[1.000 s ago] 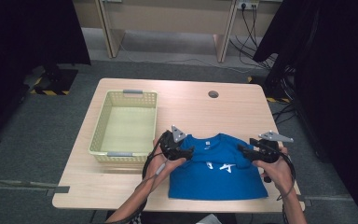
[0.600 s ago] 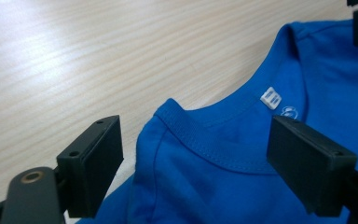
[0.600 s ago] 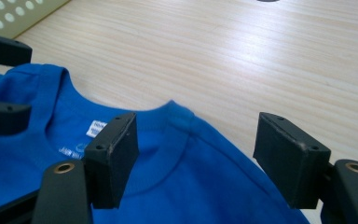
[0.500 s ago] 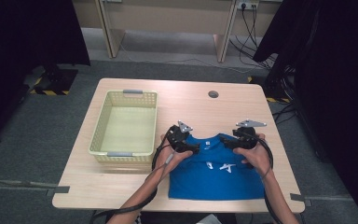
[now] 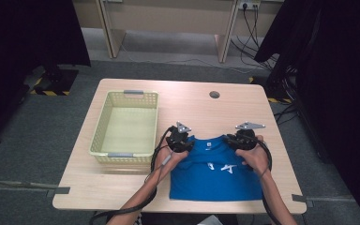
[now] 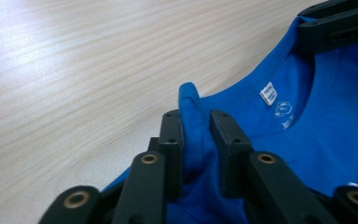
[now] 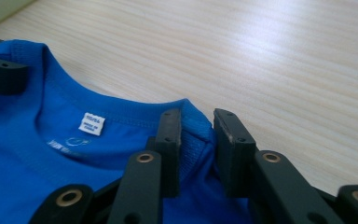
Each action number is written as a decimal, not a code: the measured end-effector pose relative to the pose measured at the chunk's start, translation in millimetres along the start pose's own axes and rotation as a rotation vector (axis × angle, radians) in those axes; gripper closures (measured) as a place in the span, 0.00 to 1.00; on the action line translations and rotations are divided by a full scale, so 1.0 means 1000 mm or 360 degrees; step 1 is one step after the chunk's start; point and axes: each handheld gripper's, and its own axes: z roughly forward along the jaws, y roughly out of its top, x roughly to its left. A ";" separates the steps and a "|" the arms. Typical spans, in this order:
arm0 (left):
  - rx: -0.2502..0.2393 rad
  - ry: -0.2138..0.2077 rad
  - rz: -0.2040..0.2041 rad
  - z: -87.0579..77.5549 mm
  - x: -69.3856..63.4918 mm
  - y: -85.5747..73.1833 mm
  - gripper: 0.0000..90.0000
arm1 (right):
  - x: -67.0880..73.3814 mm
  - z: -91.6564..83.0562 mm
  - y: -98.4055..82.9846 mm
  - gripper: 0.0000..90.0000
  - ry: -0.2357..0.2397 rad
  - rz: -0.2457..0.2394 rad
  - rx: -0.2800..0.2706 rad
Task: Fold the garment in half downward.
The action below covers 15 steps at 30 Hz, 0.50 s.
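Fingers of the left gripper (image 5: 180, 139) and the right gripper (image 5: 243, 138) are having just been closing, and in the high view both are sitting on the far edge of the blue cotton T-shirt (image 5: 213, 173), one on each side of its neckline. That shirt is lying flat near the bench's near edge, towards its right corner. A pale yellow plastic lattice basket (image 5: 126, 152) is standing well apart from it, towards the left edge of the light wooden bench (image 5: 192, 101).

Left gripper view: the left gripper (image 6: 196, 140) is pinching a raised fold of the T-shirt (image 6: 307, 135) beside the collar, with the fabric bunching up between its two black fingers (image 6: 170, 140). The bench (image 6: 84, 70) is lying bare beyond.

Right gripper view: the right gripper (image 7: 196, 140) is holding the ribbed collar edge of the T-shirt (image 7: 37, 158) between its fingers (image 7: 168, 140); the fabric is lying against one pad, and whether the other pad is pressing it I cannot tell. The white neck label (image 7: 92, 123) is showing just beside it.
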 end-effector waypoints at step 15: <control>-0.0141 -0.0163 0.0174 -0.058 -0.036 -0.014 0.88 | 0.025 -0.084 -0.032 0.81 0.0064 -0.0077 -0.0255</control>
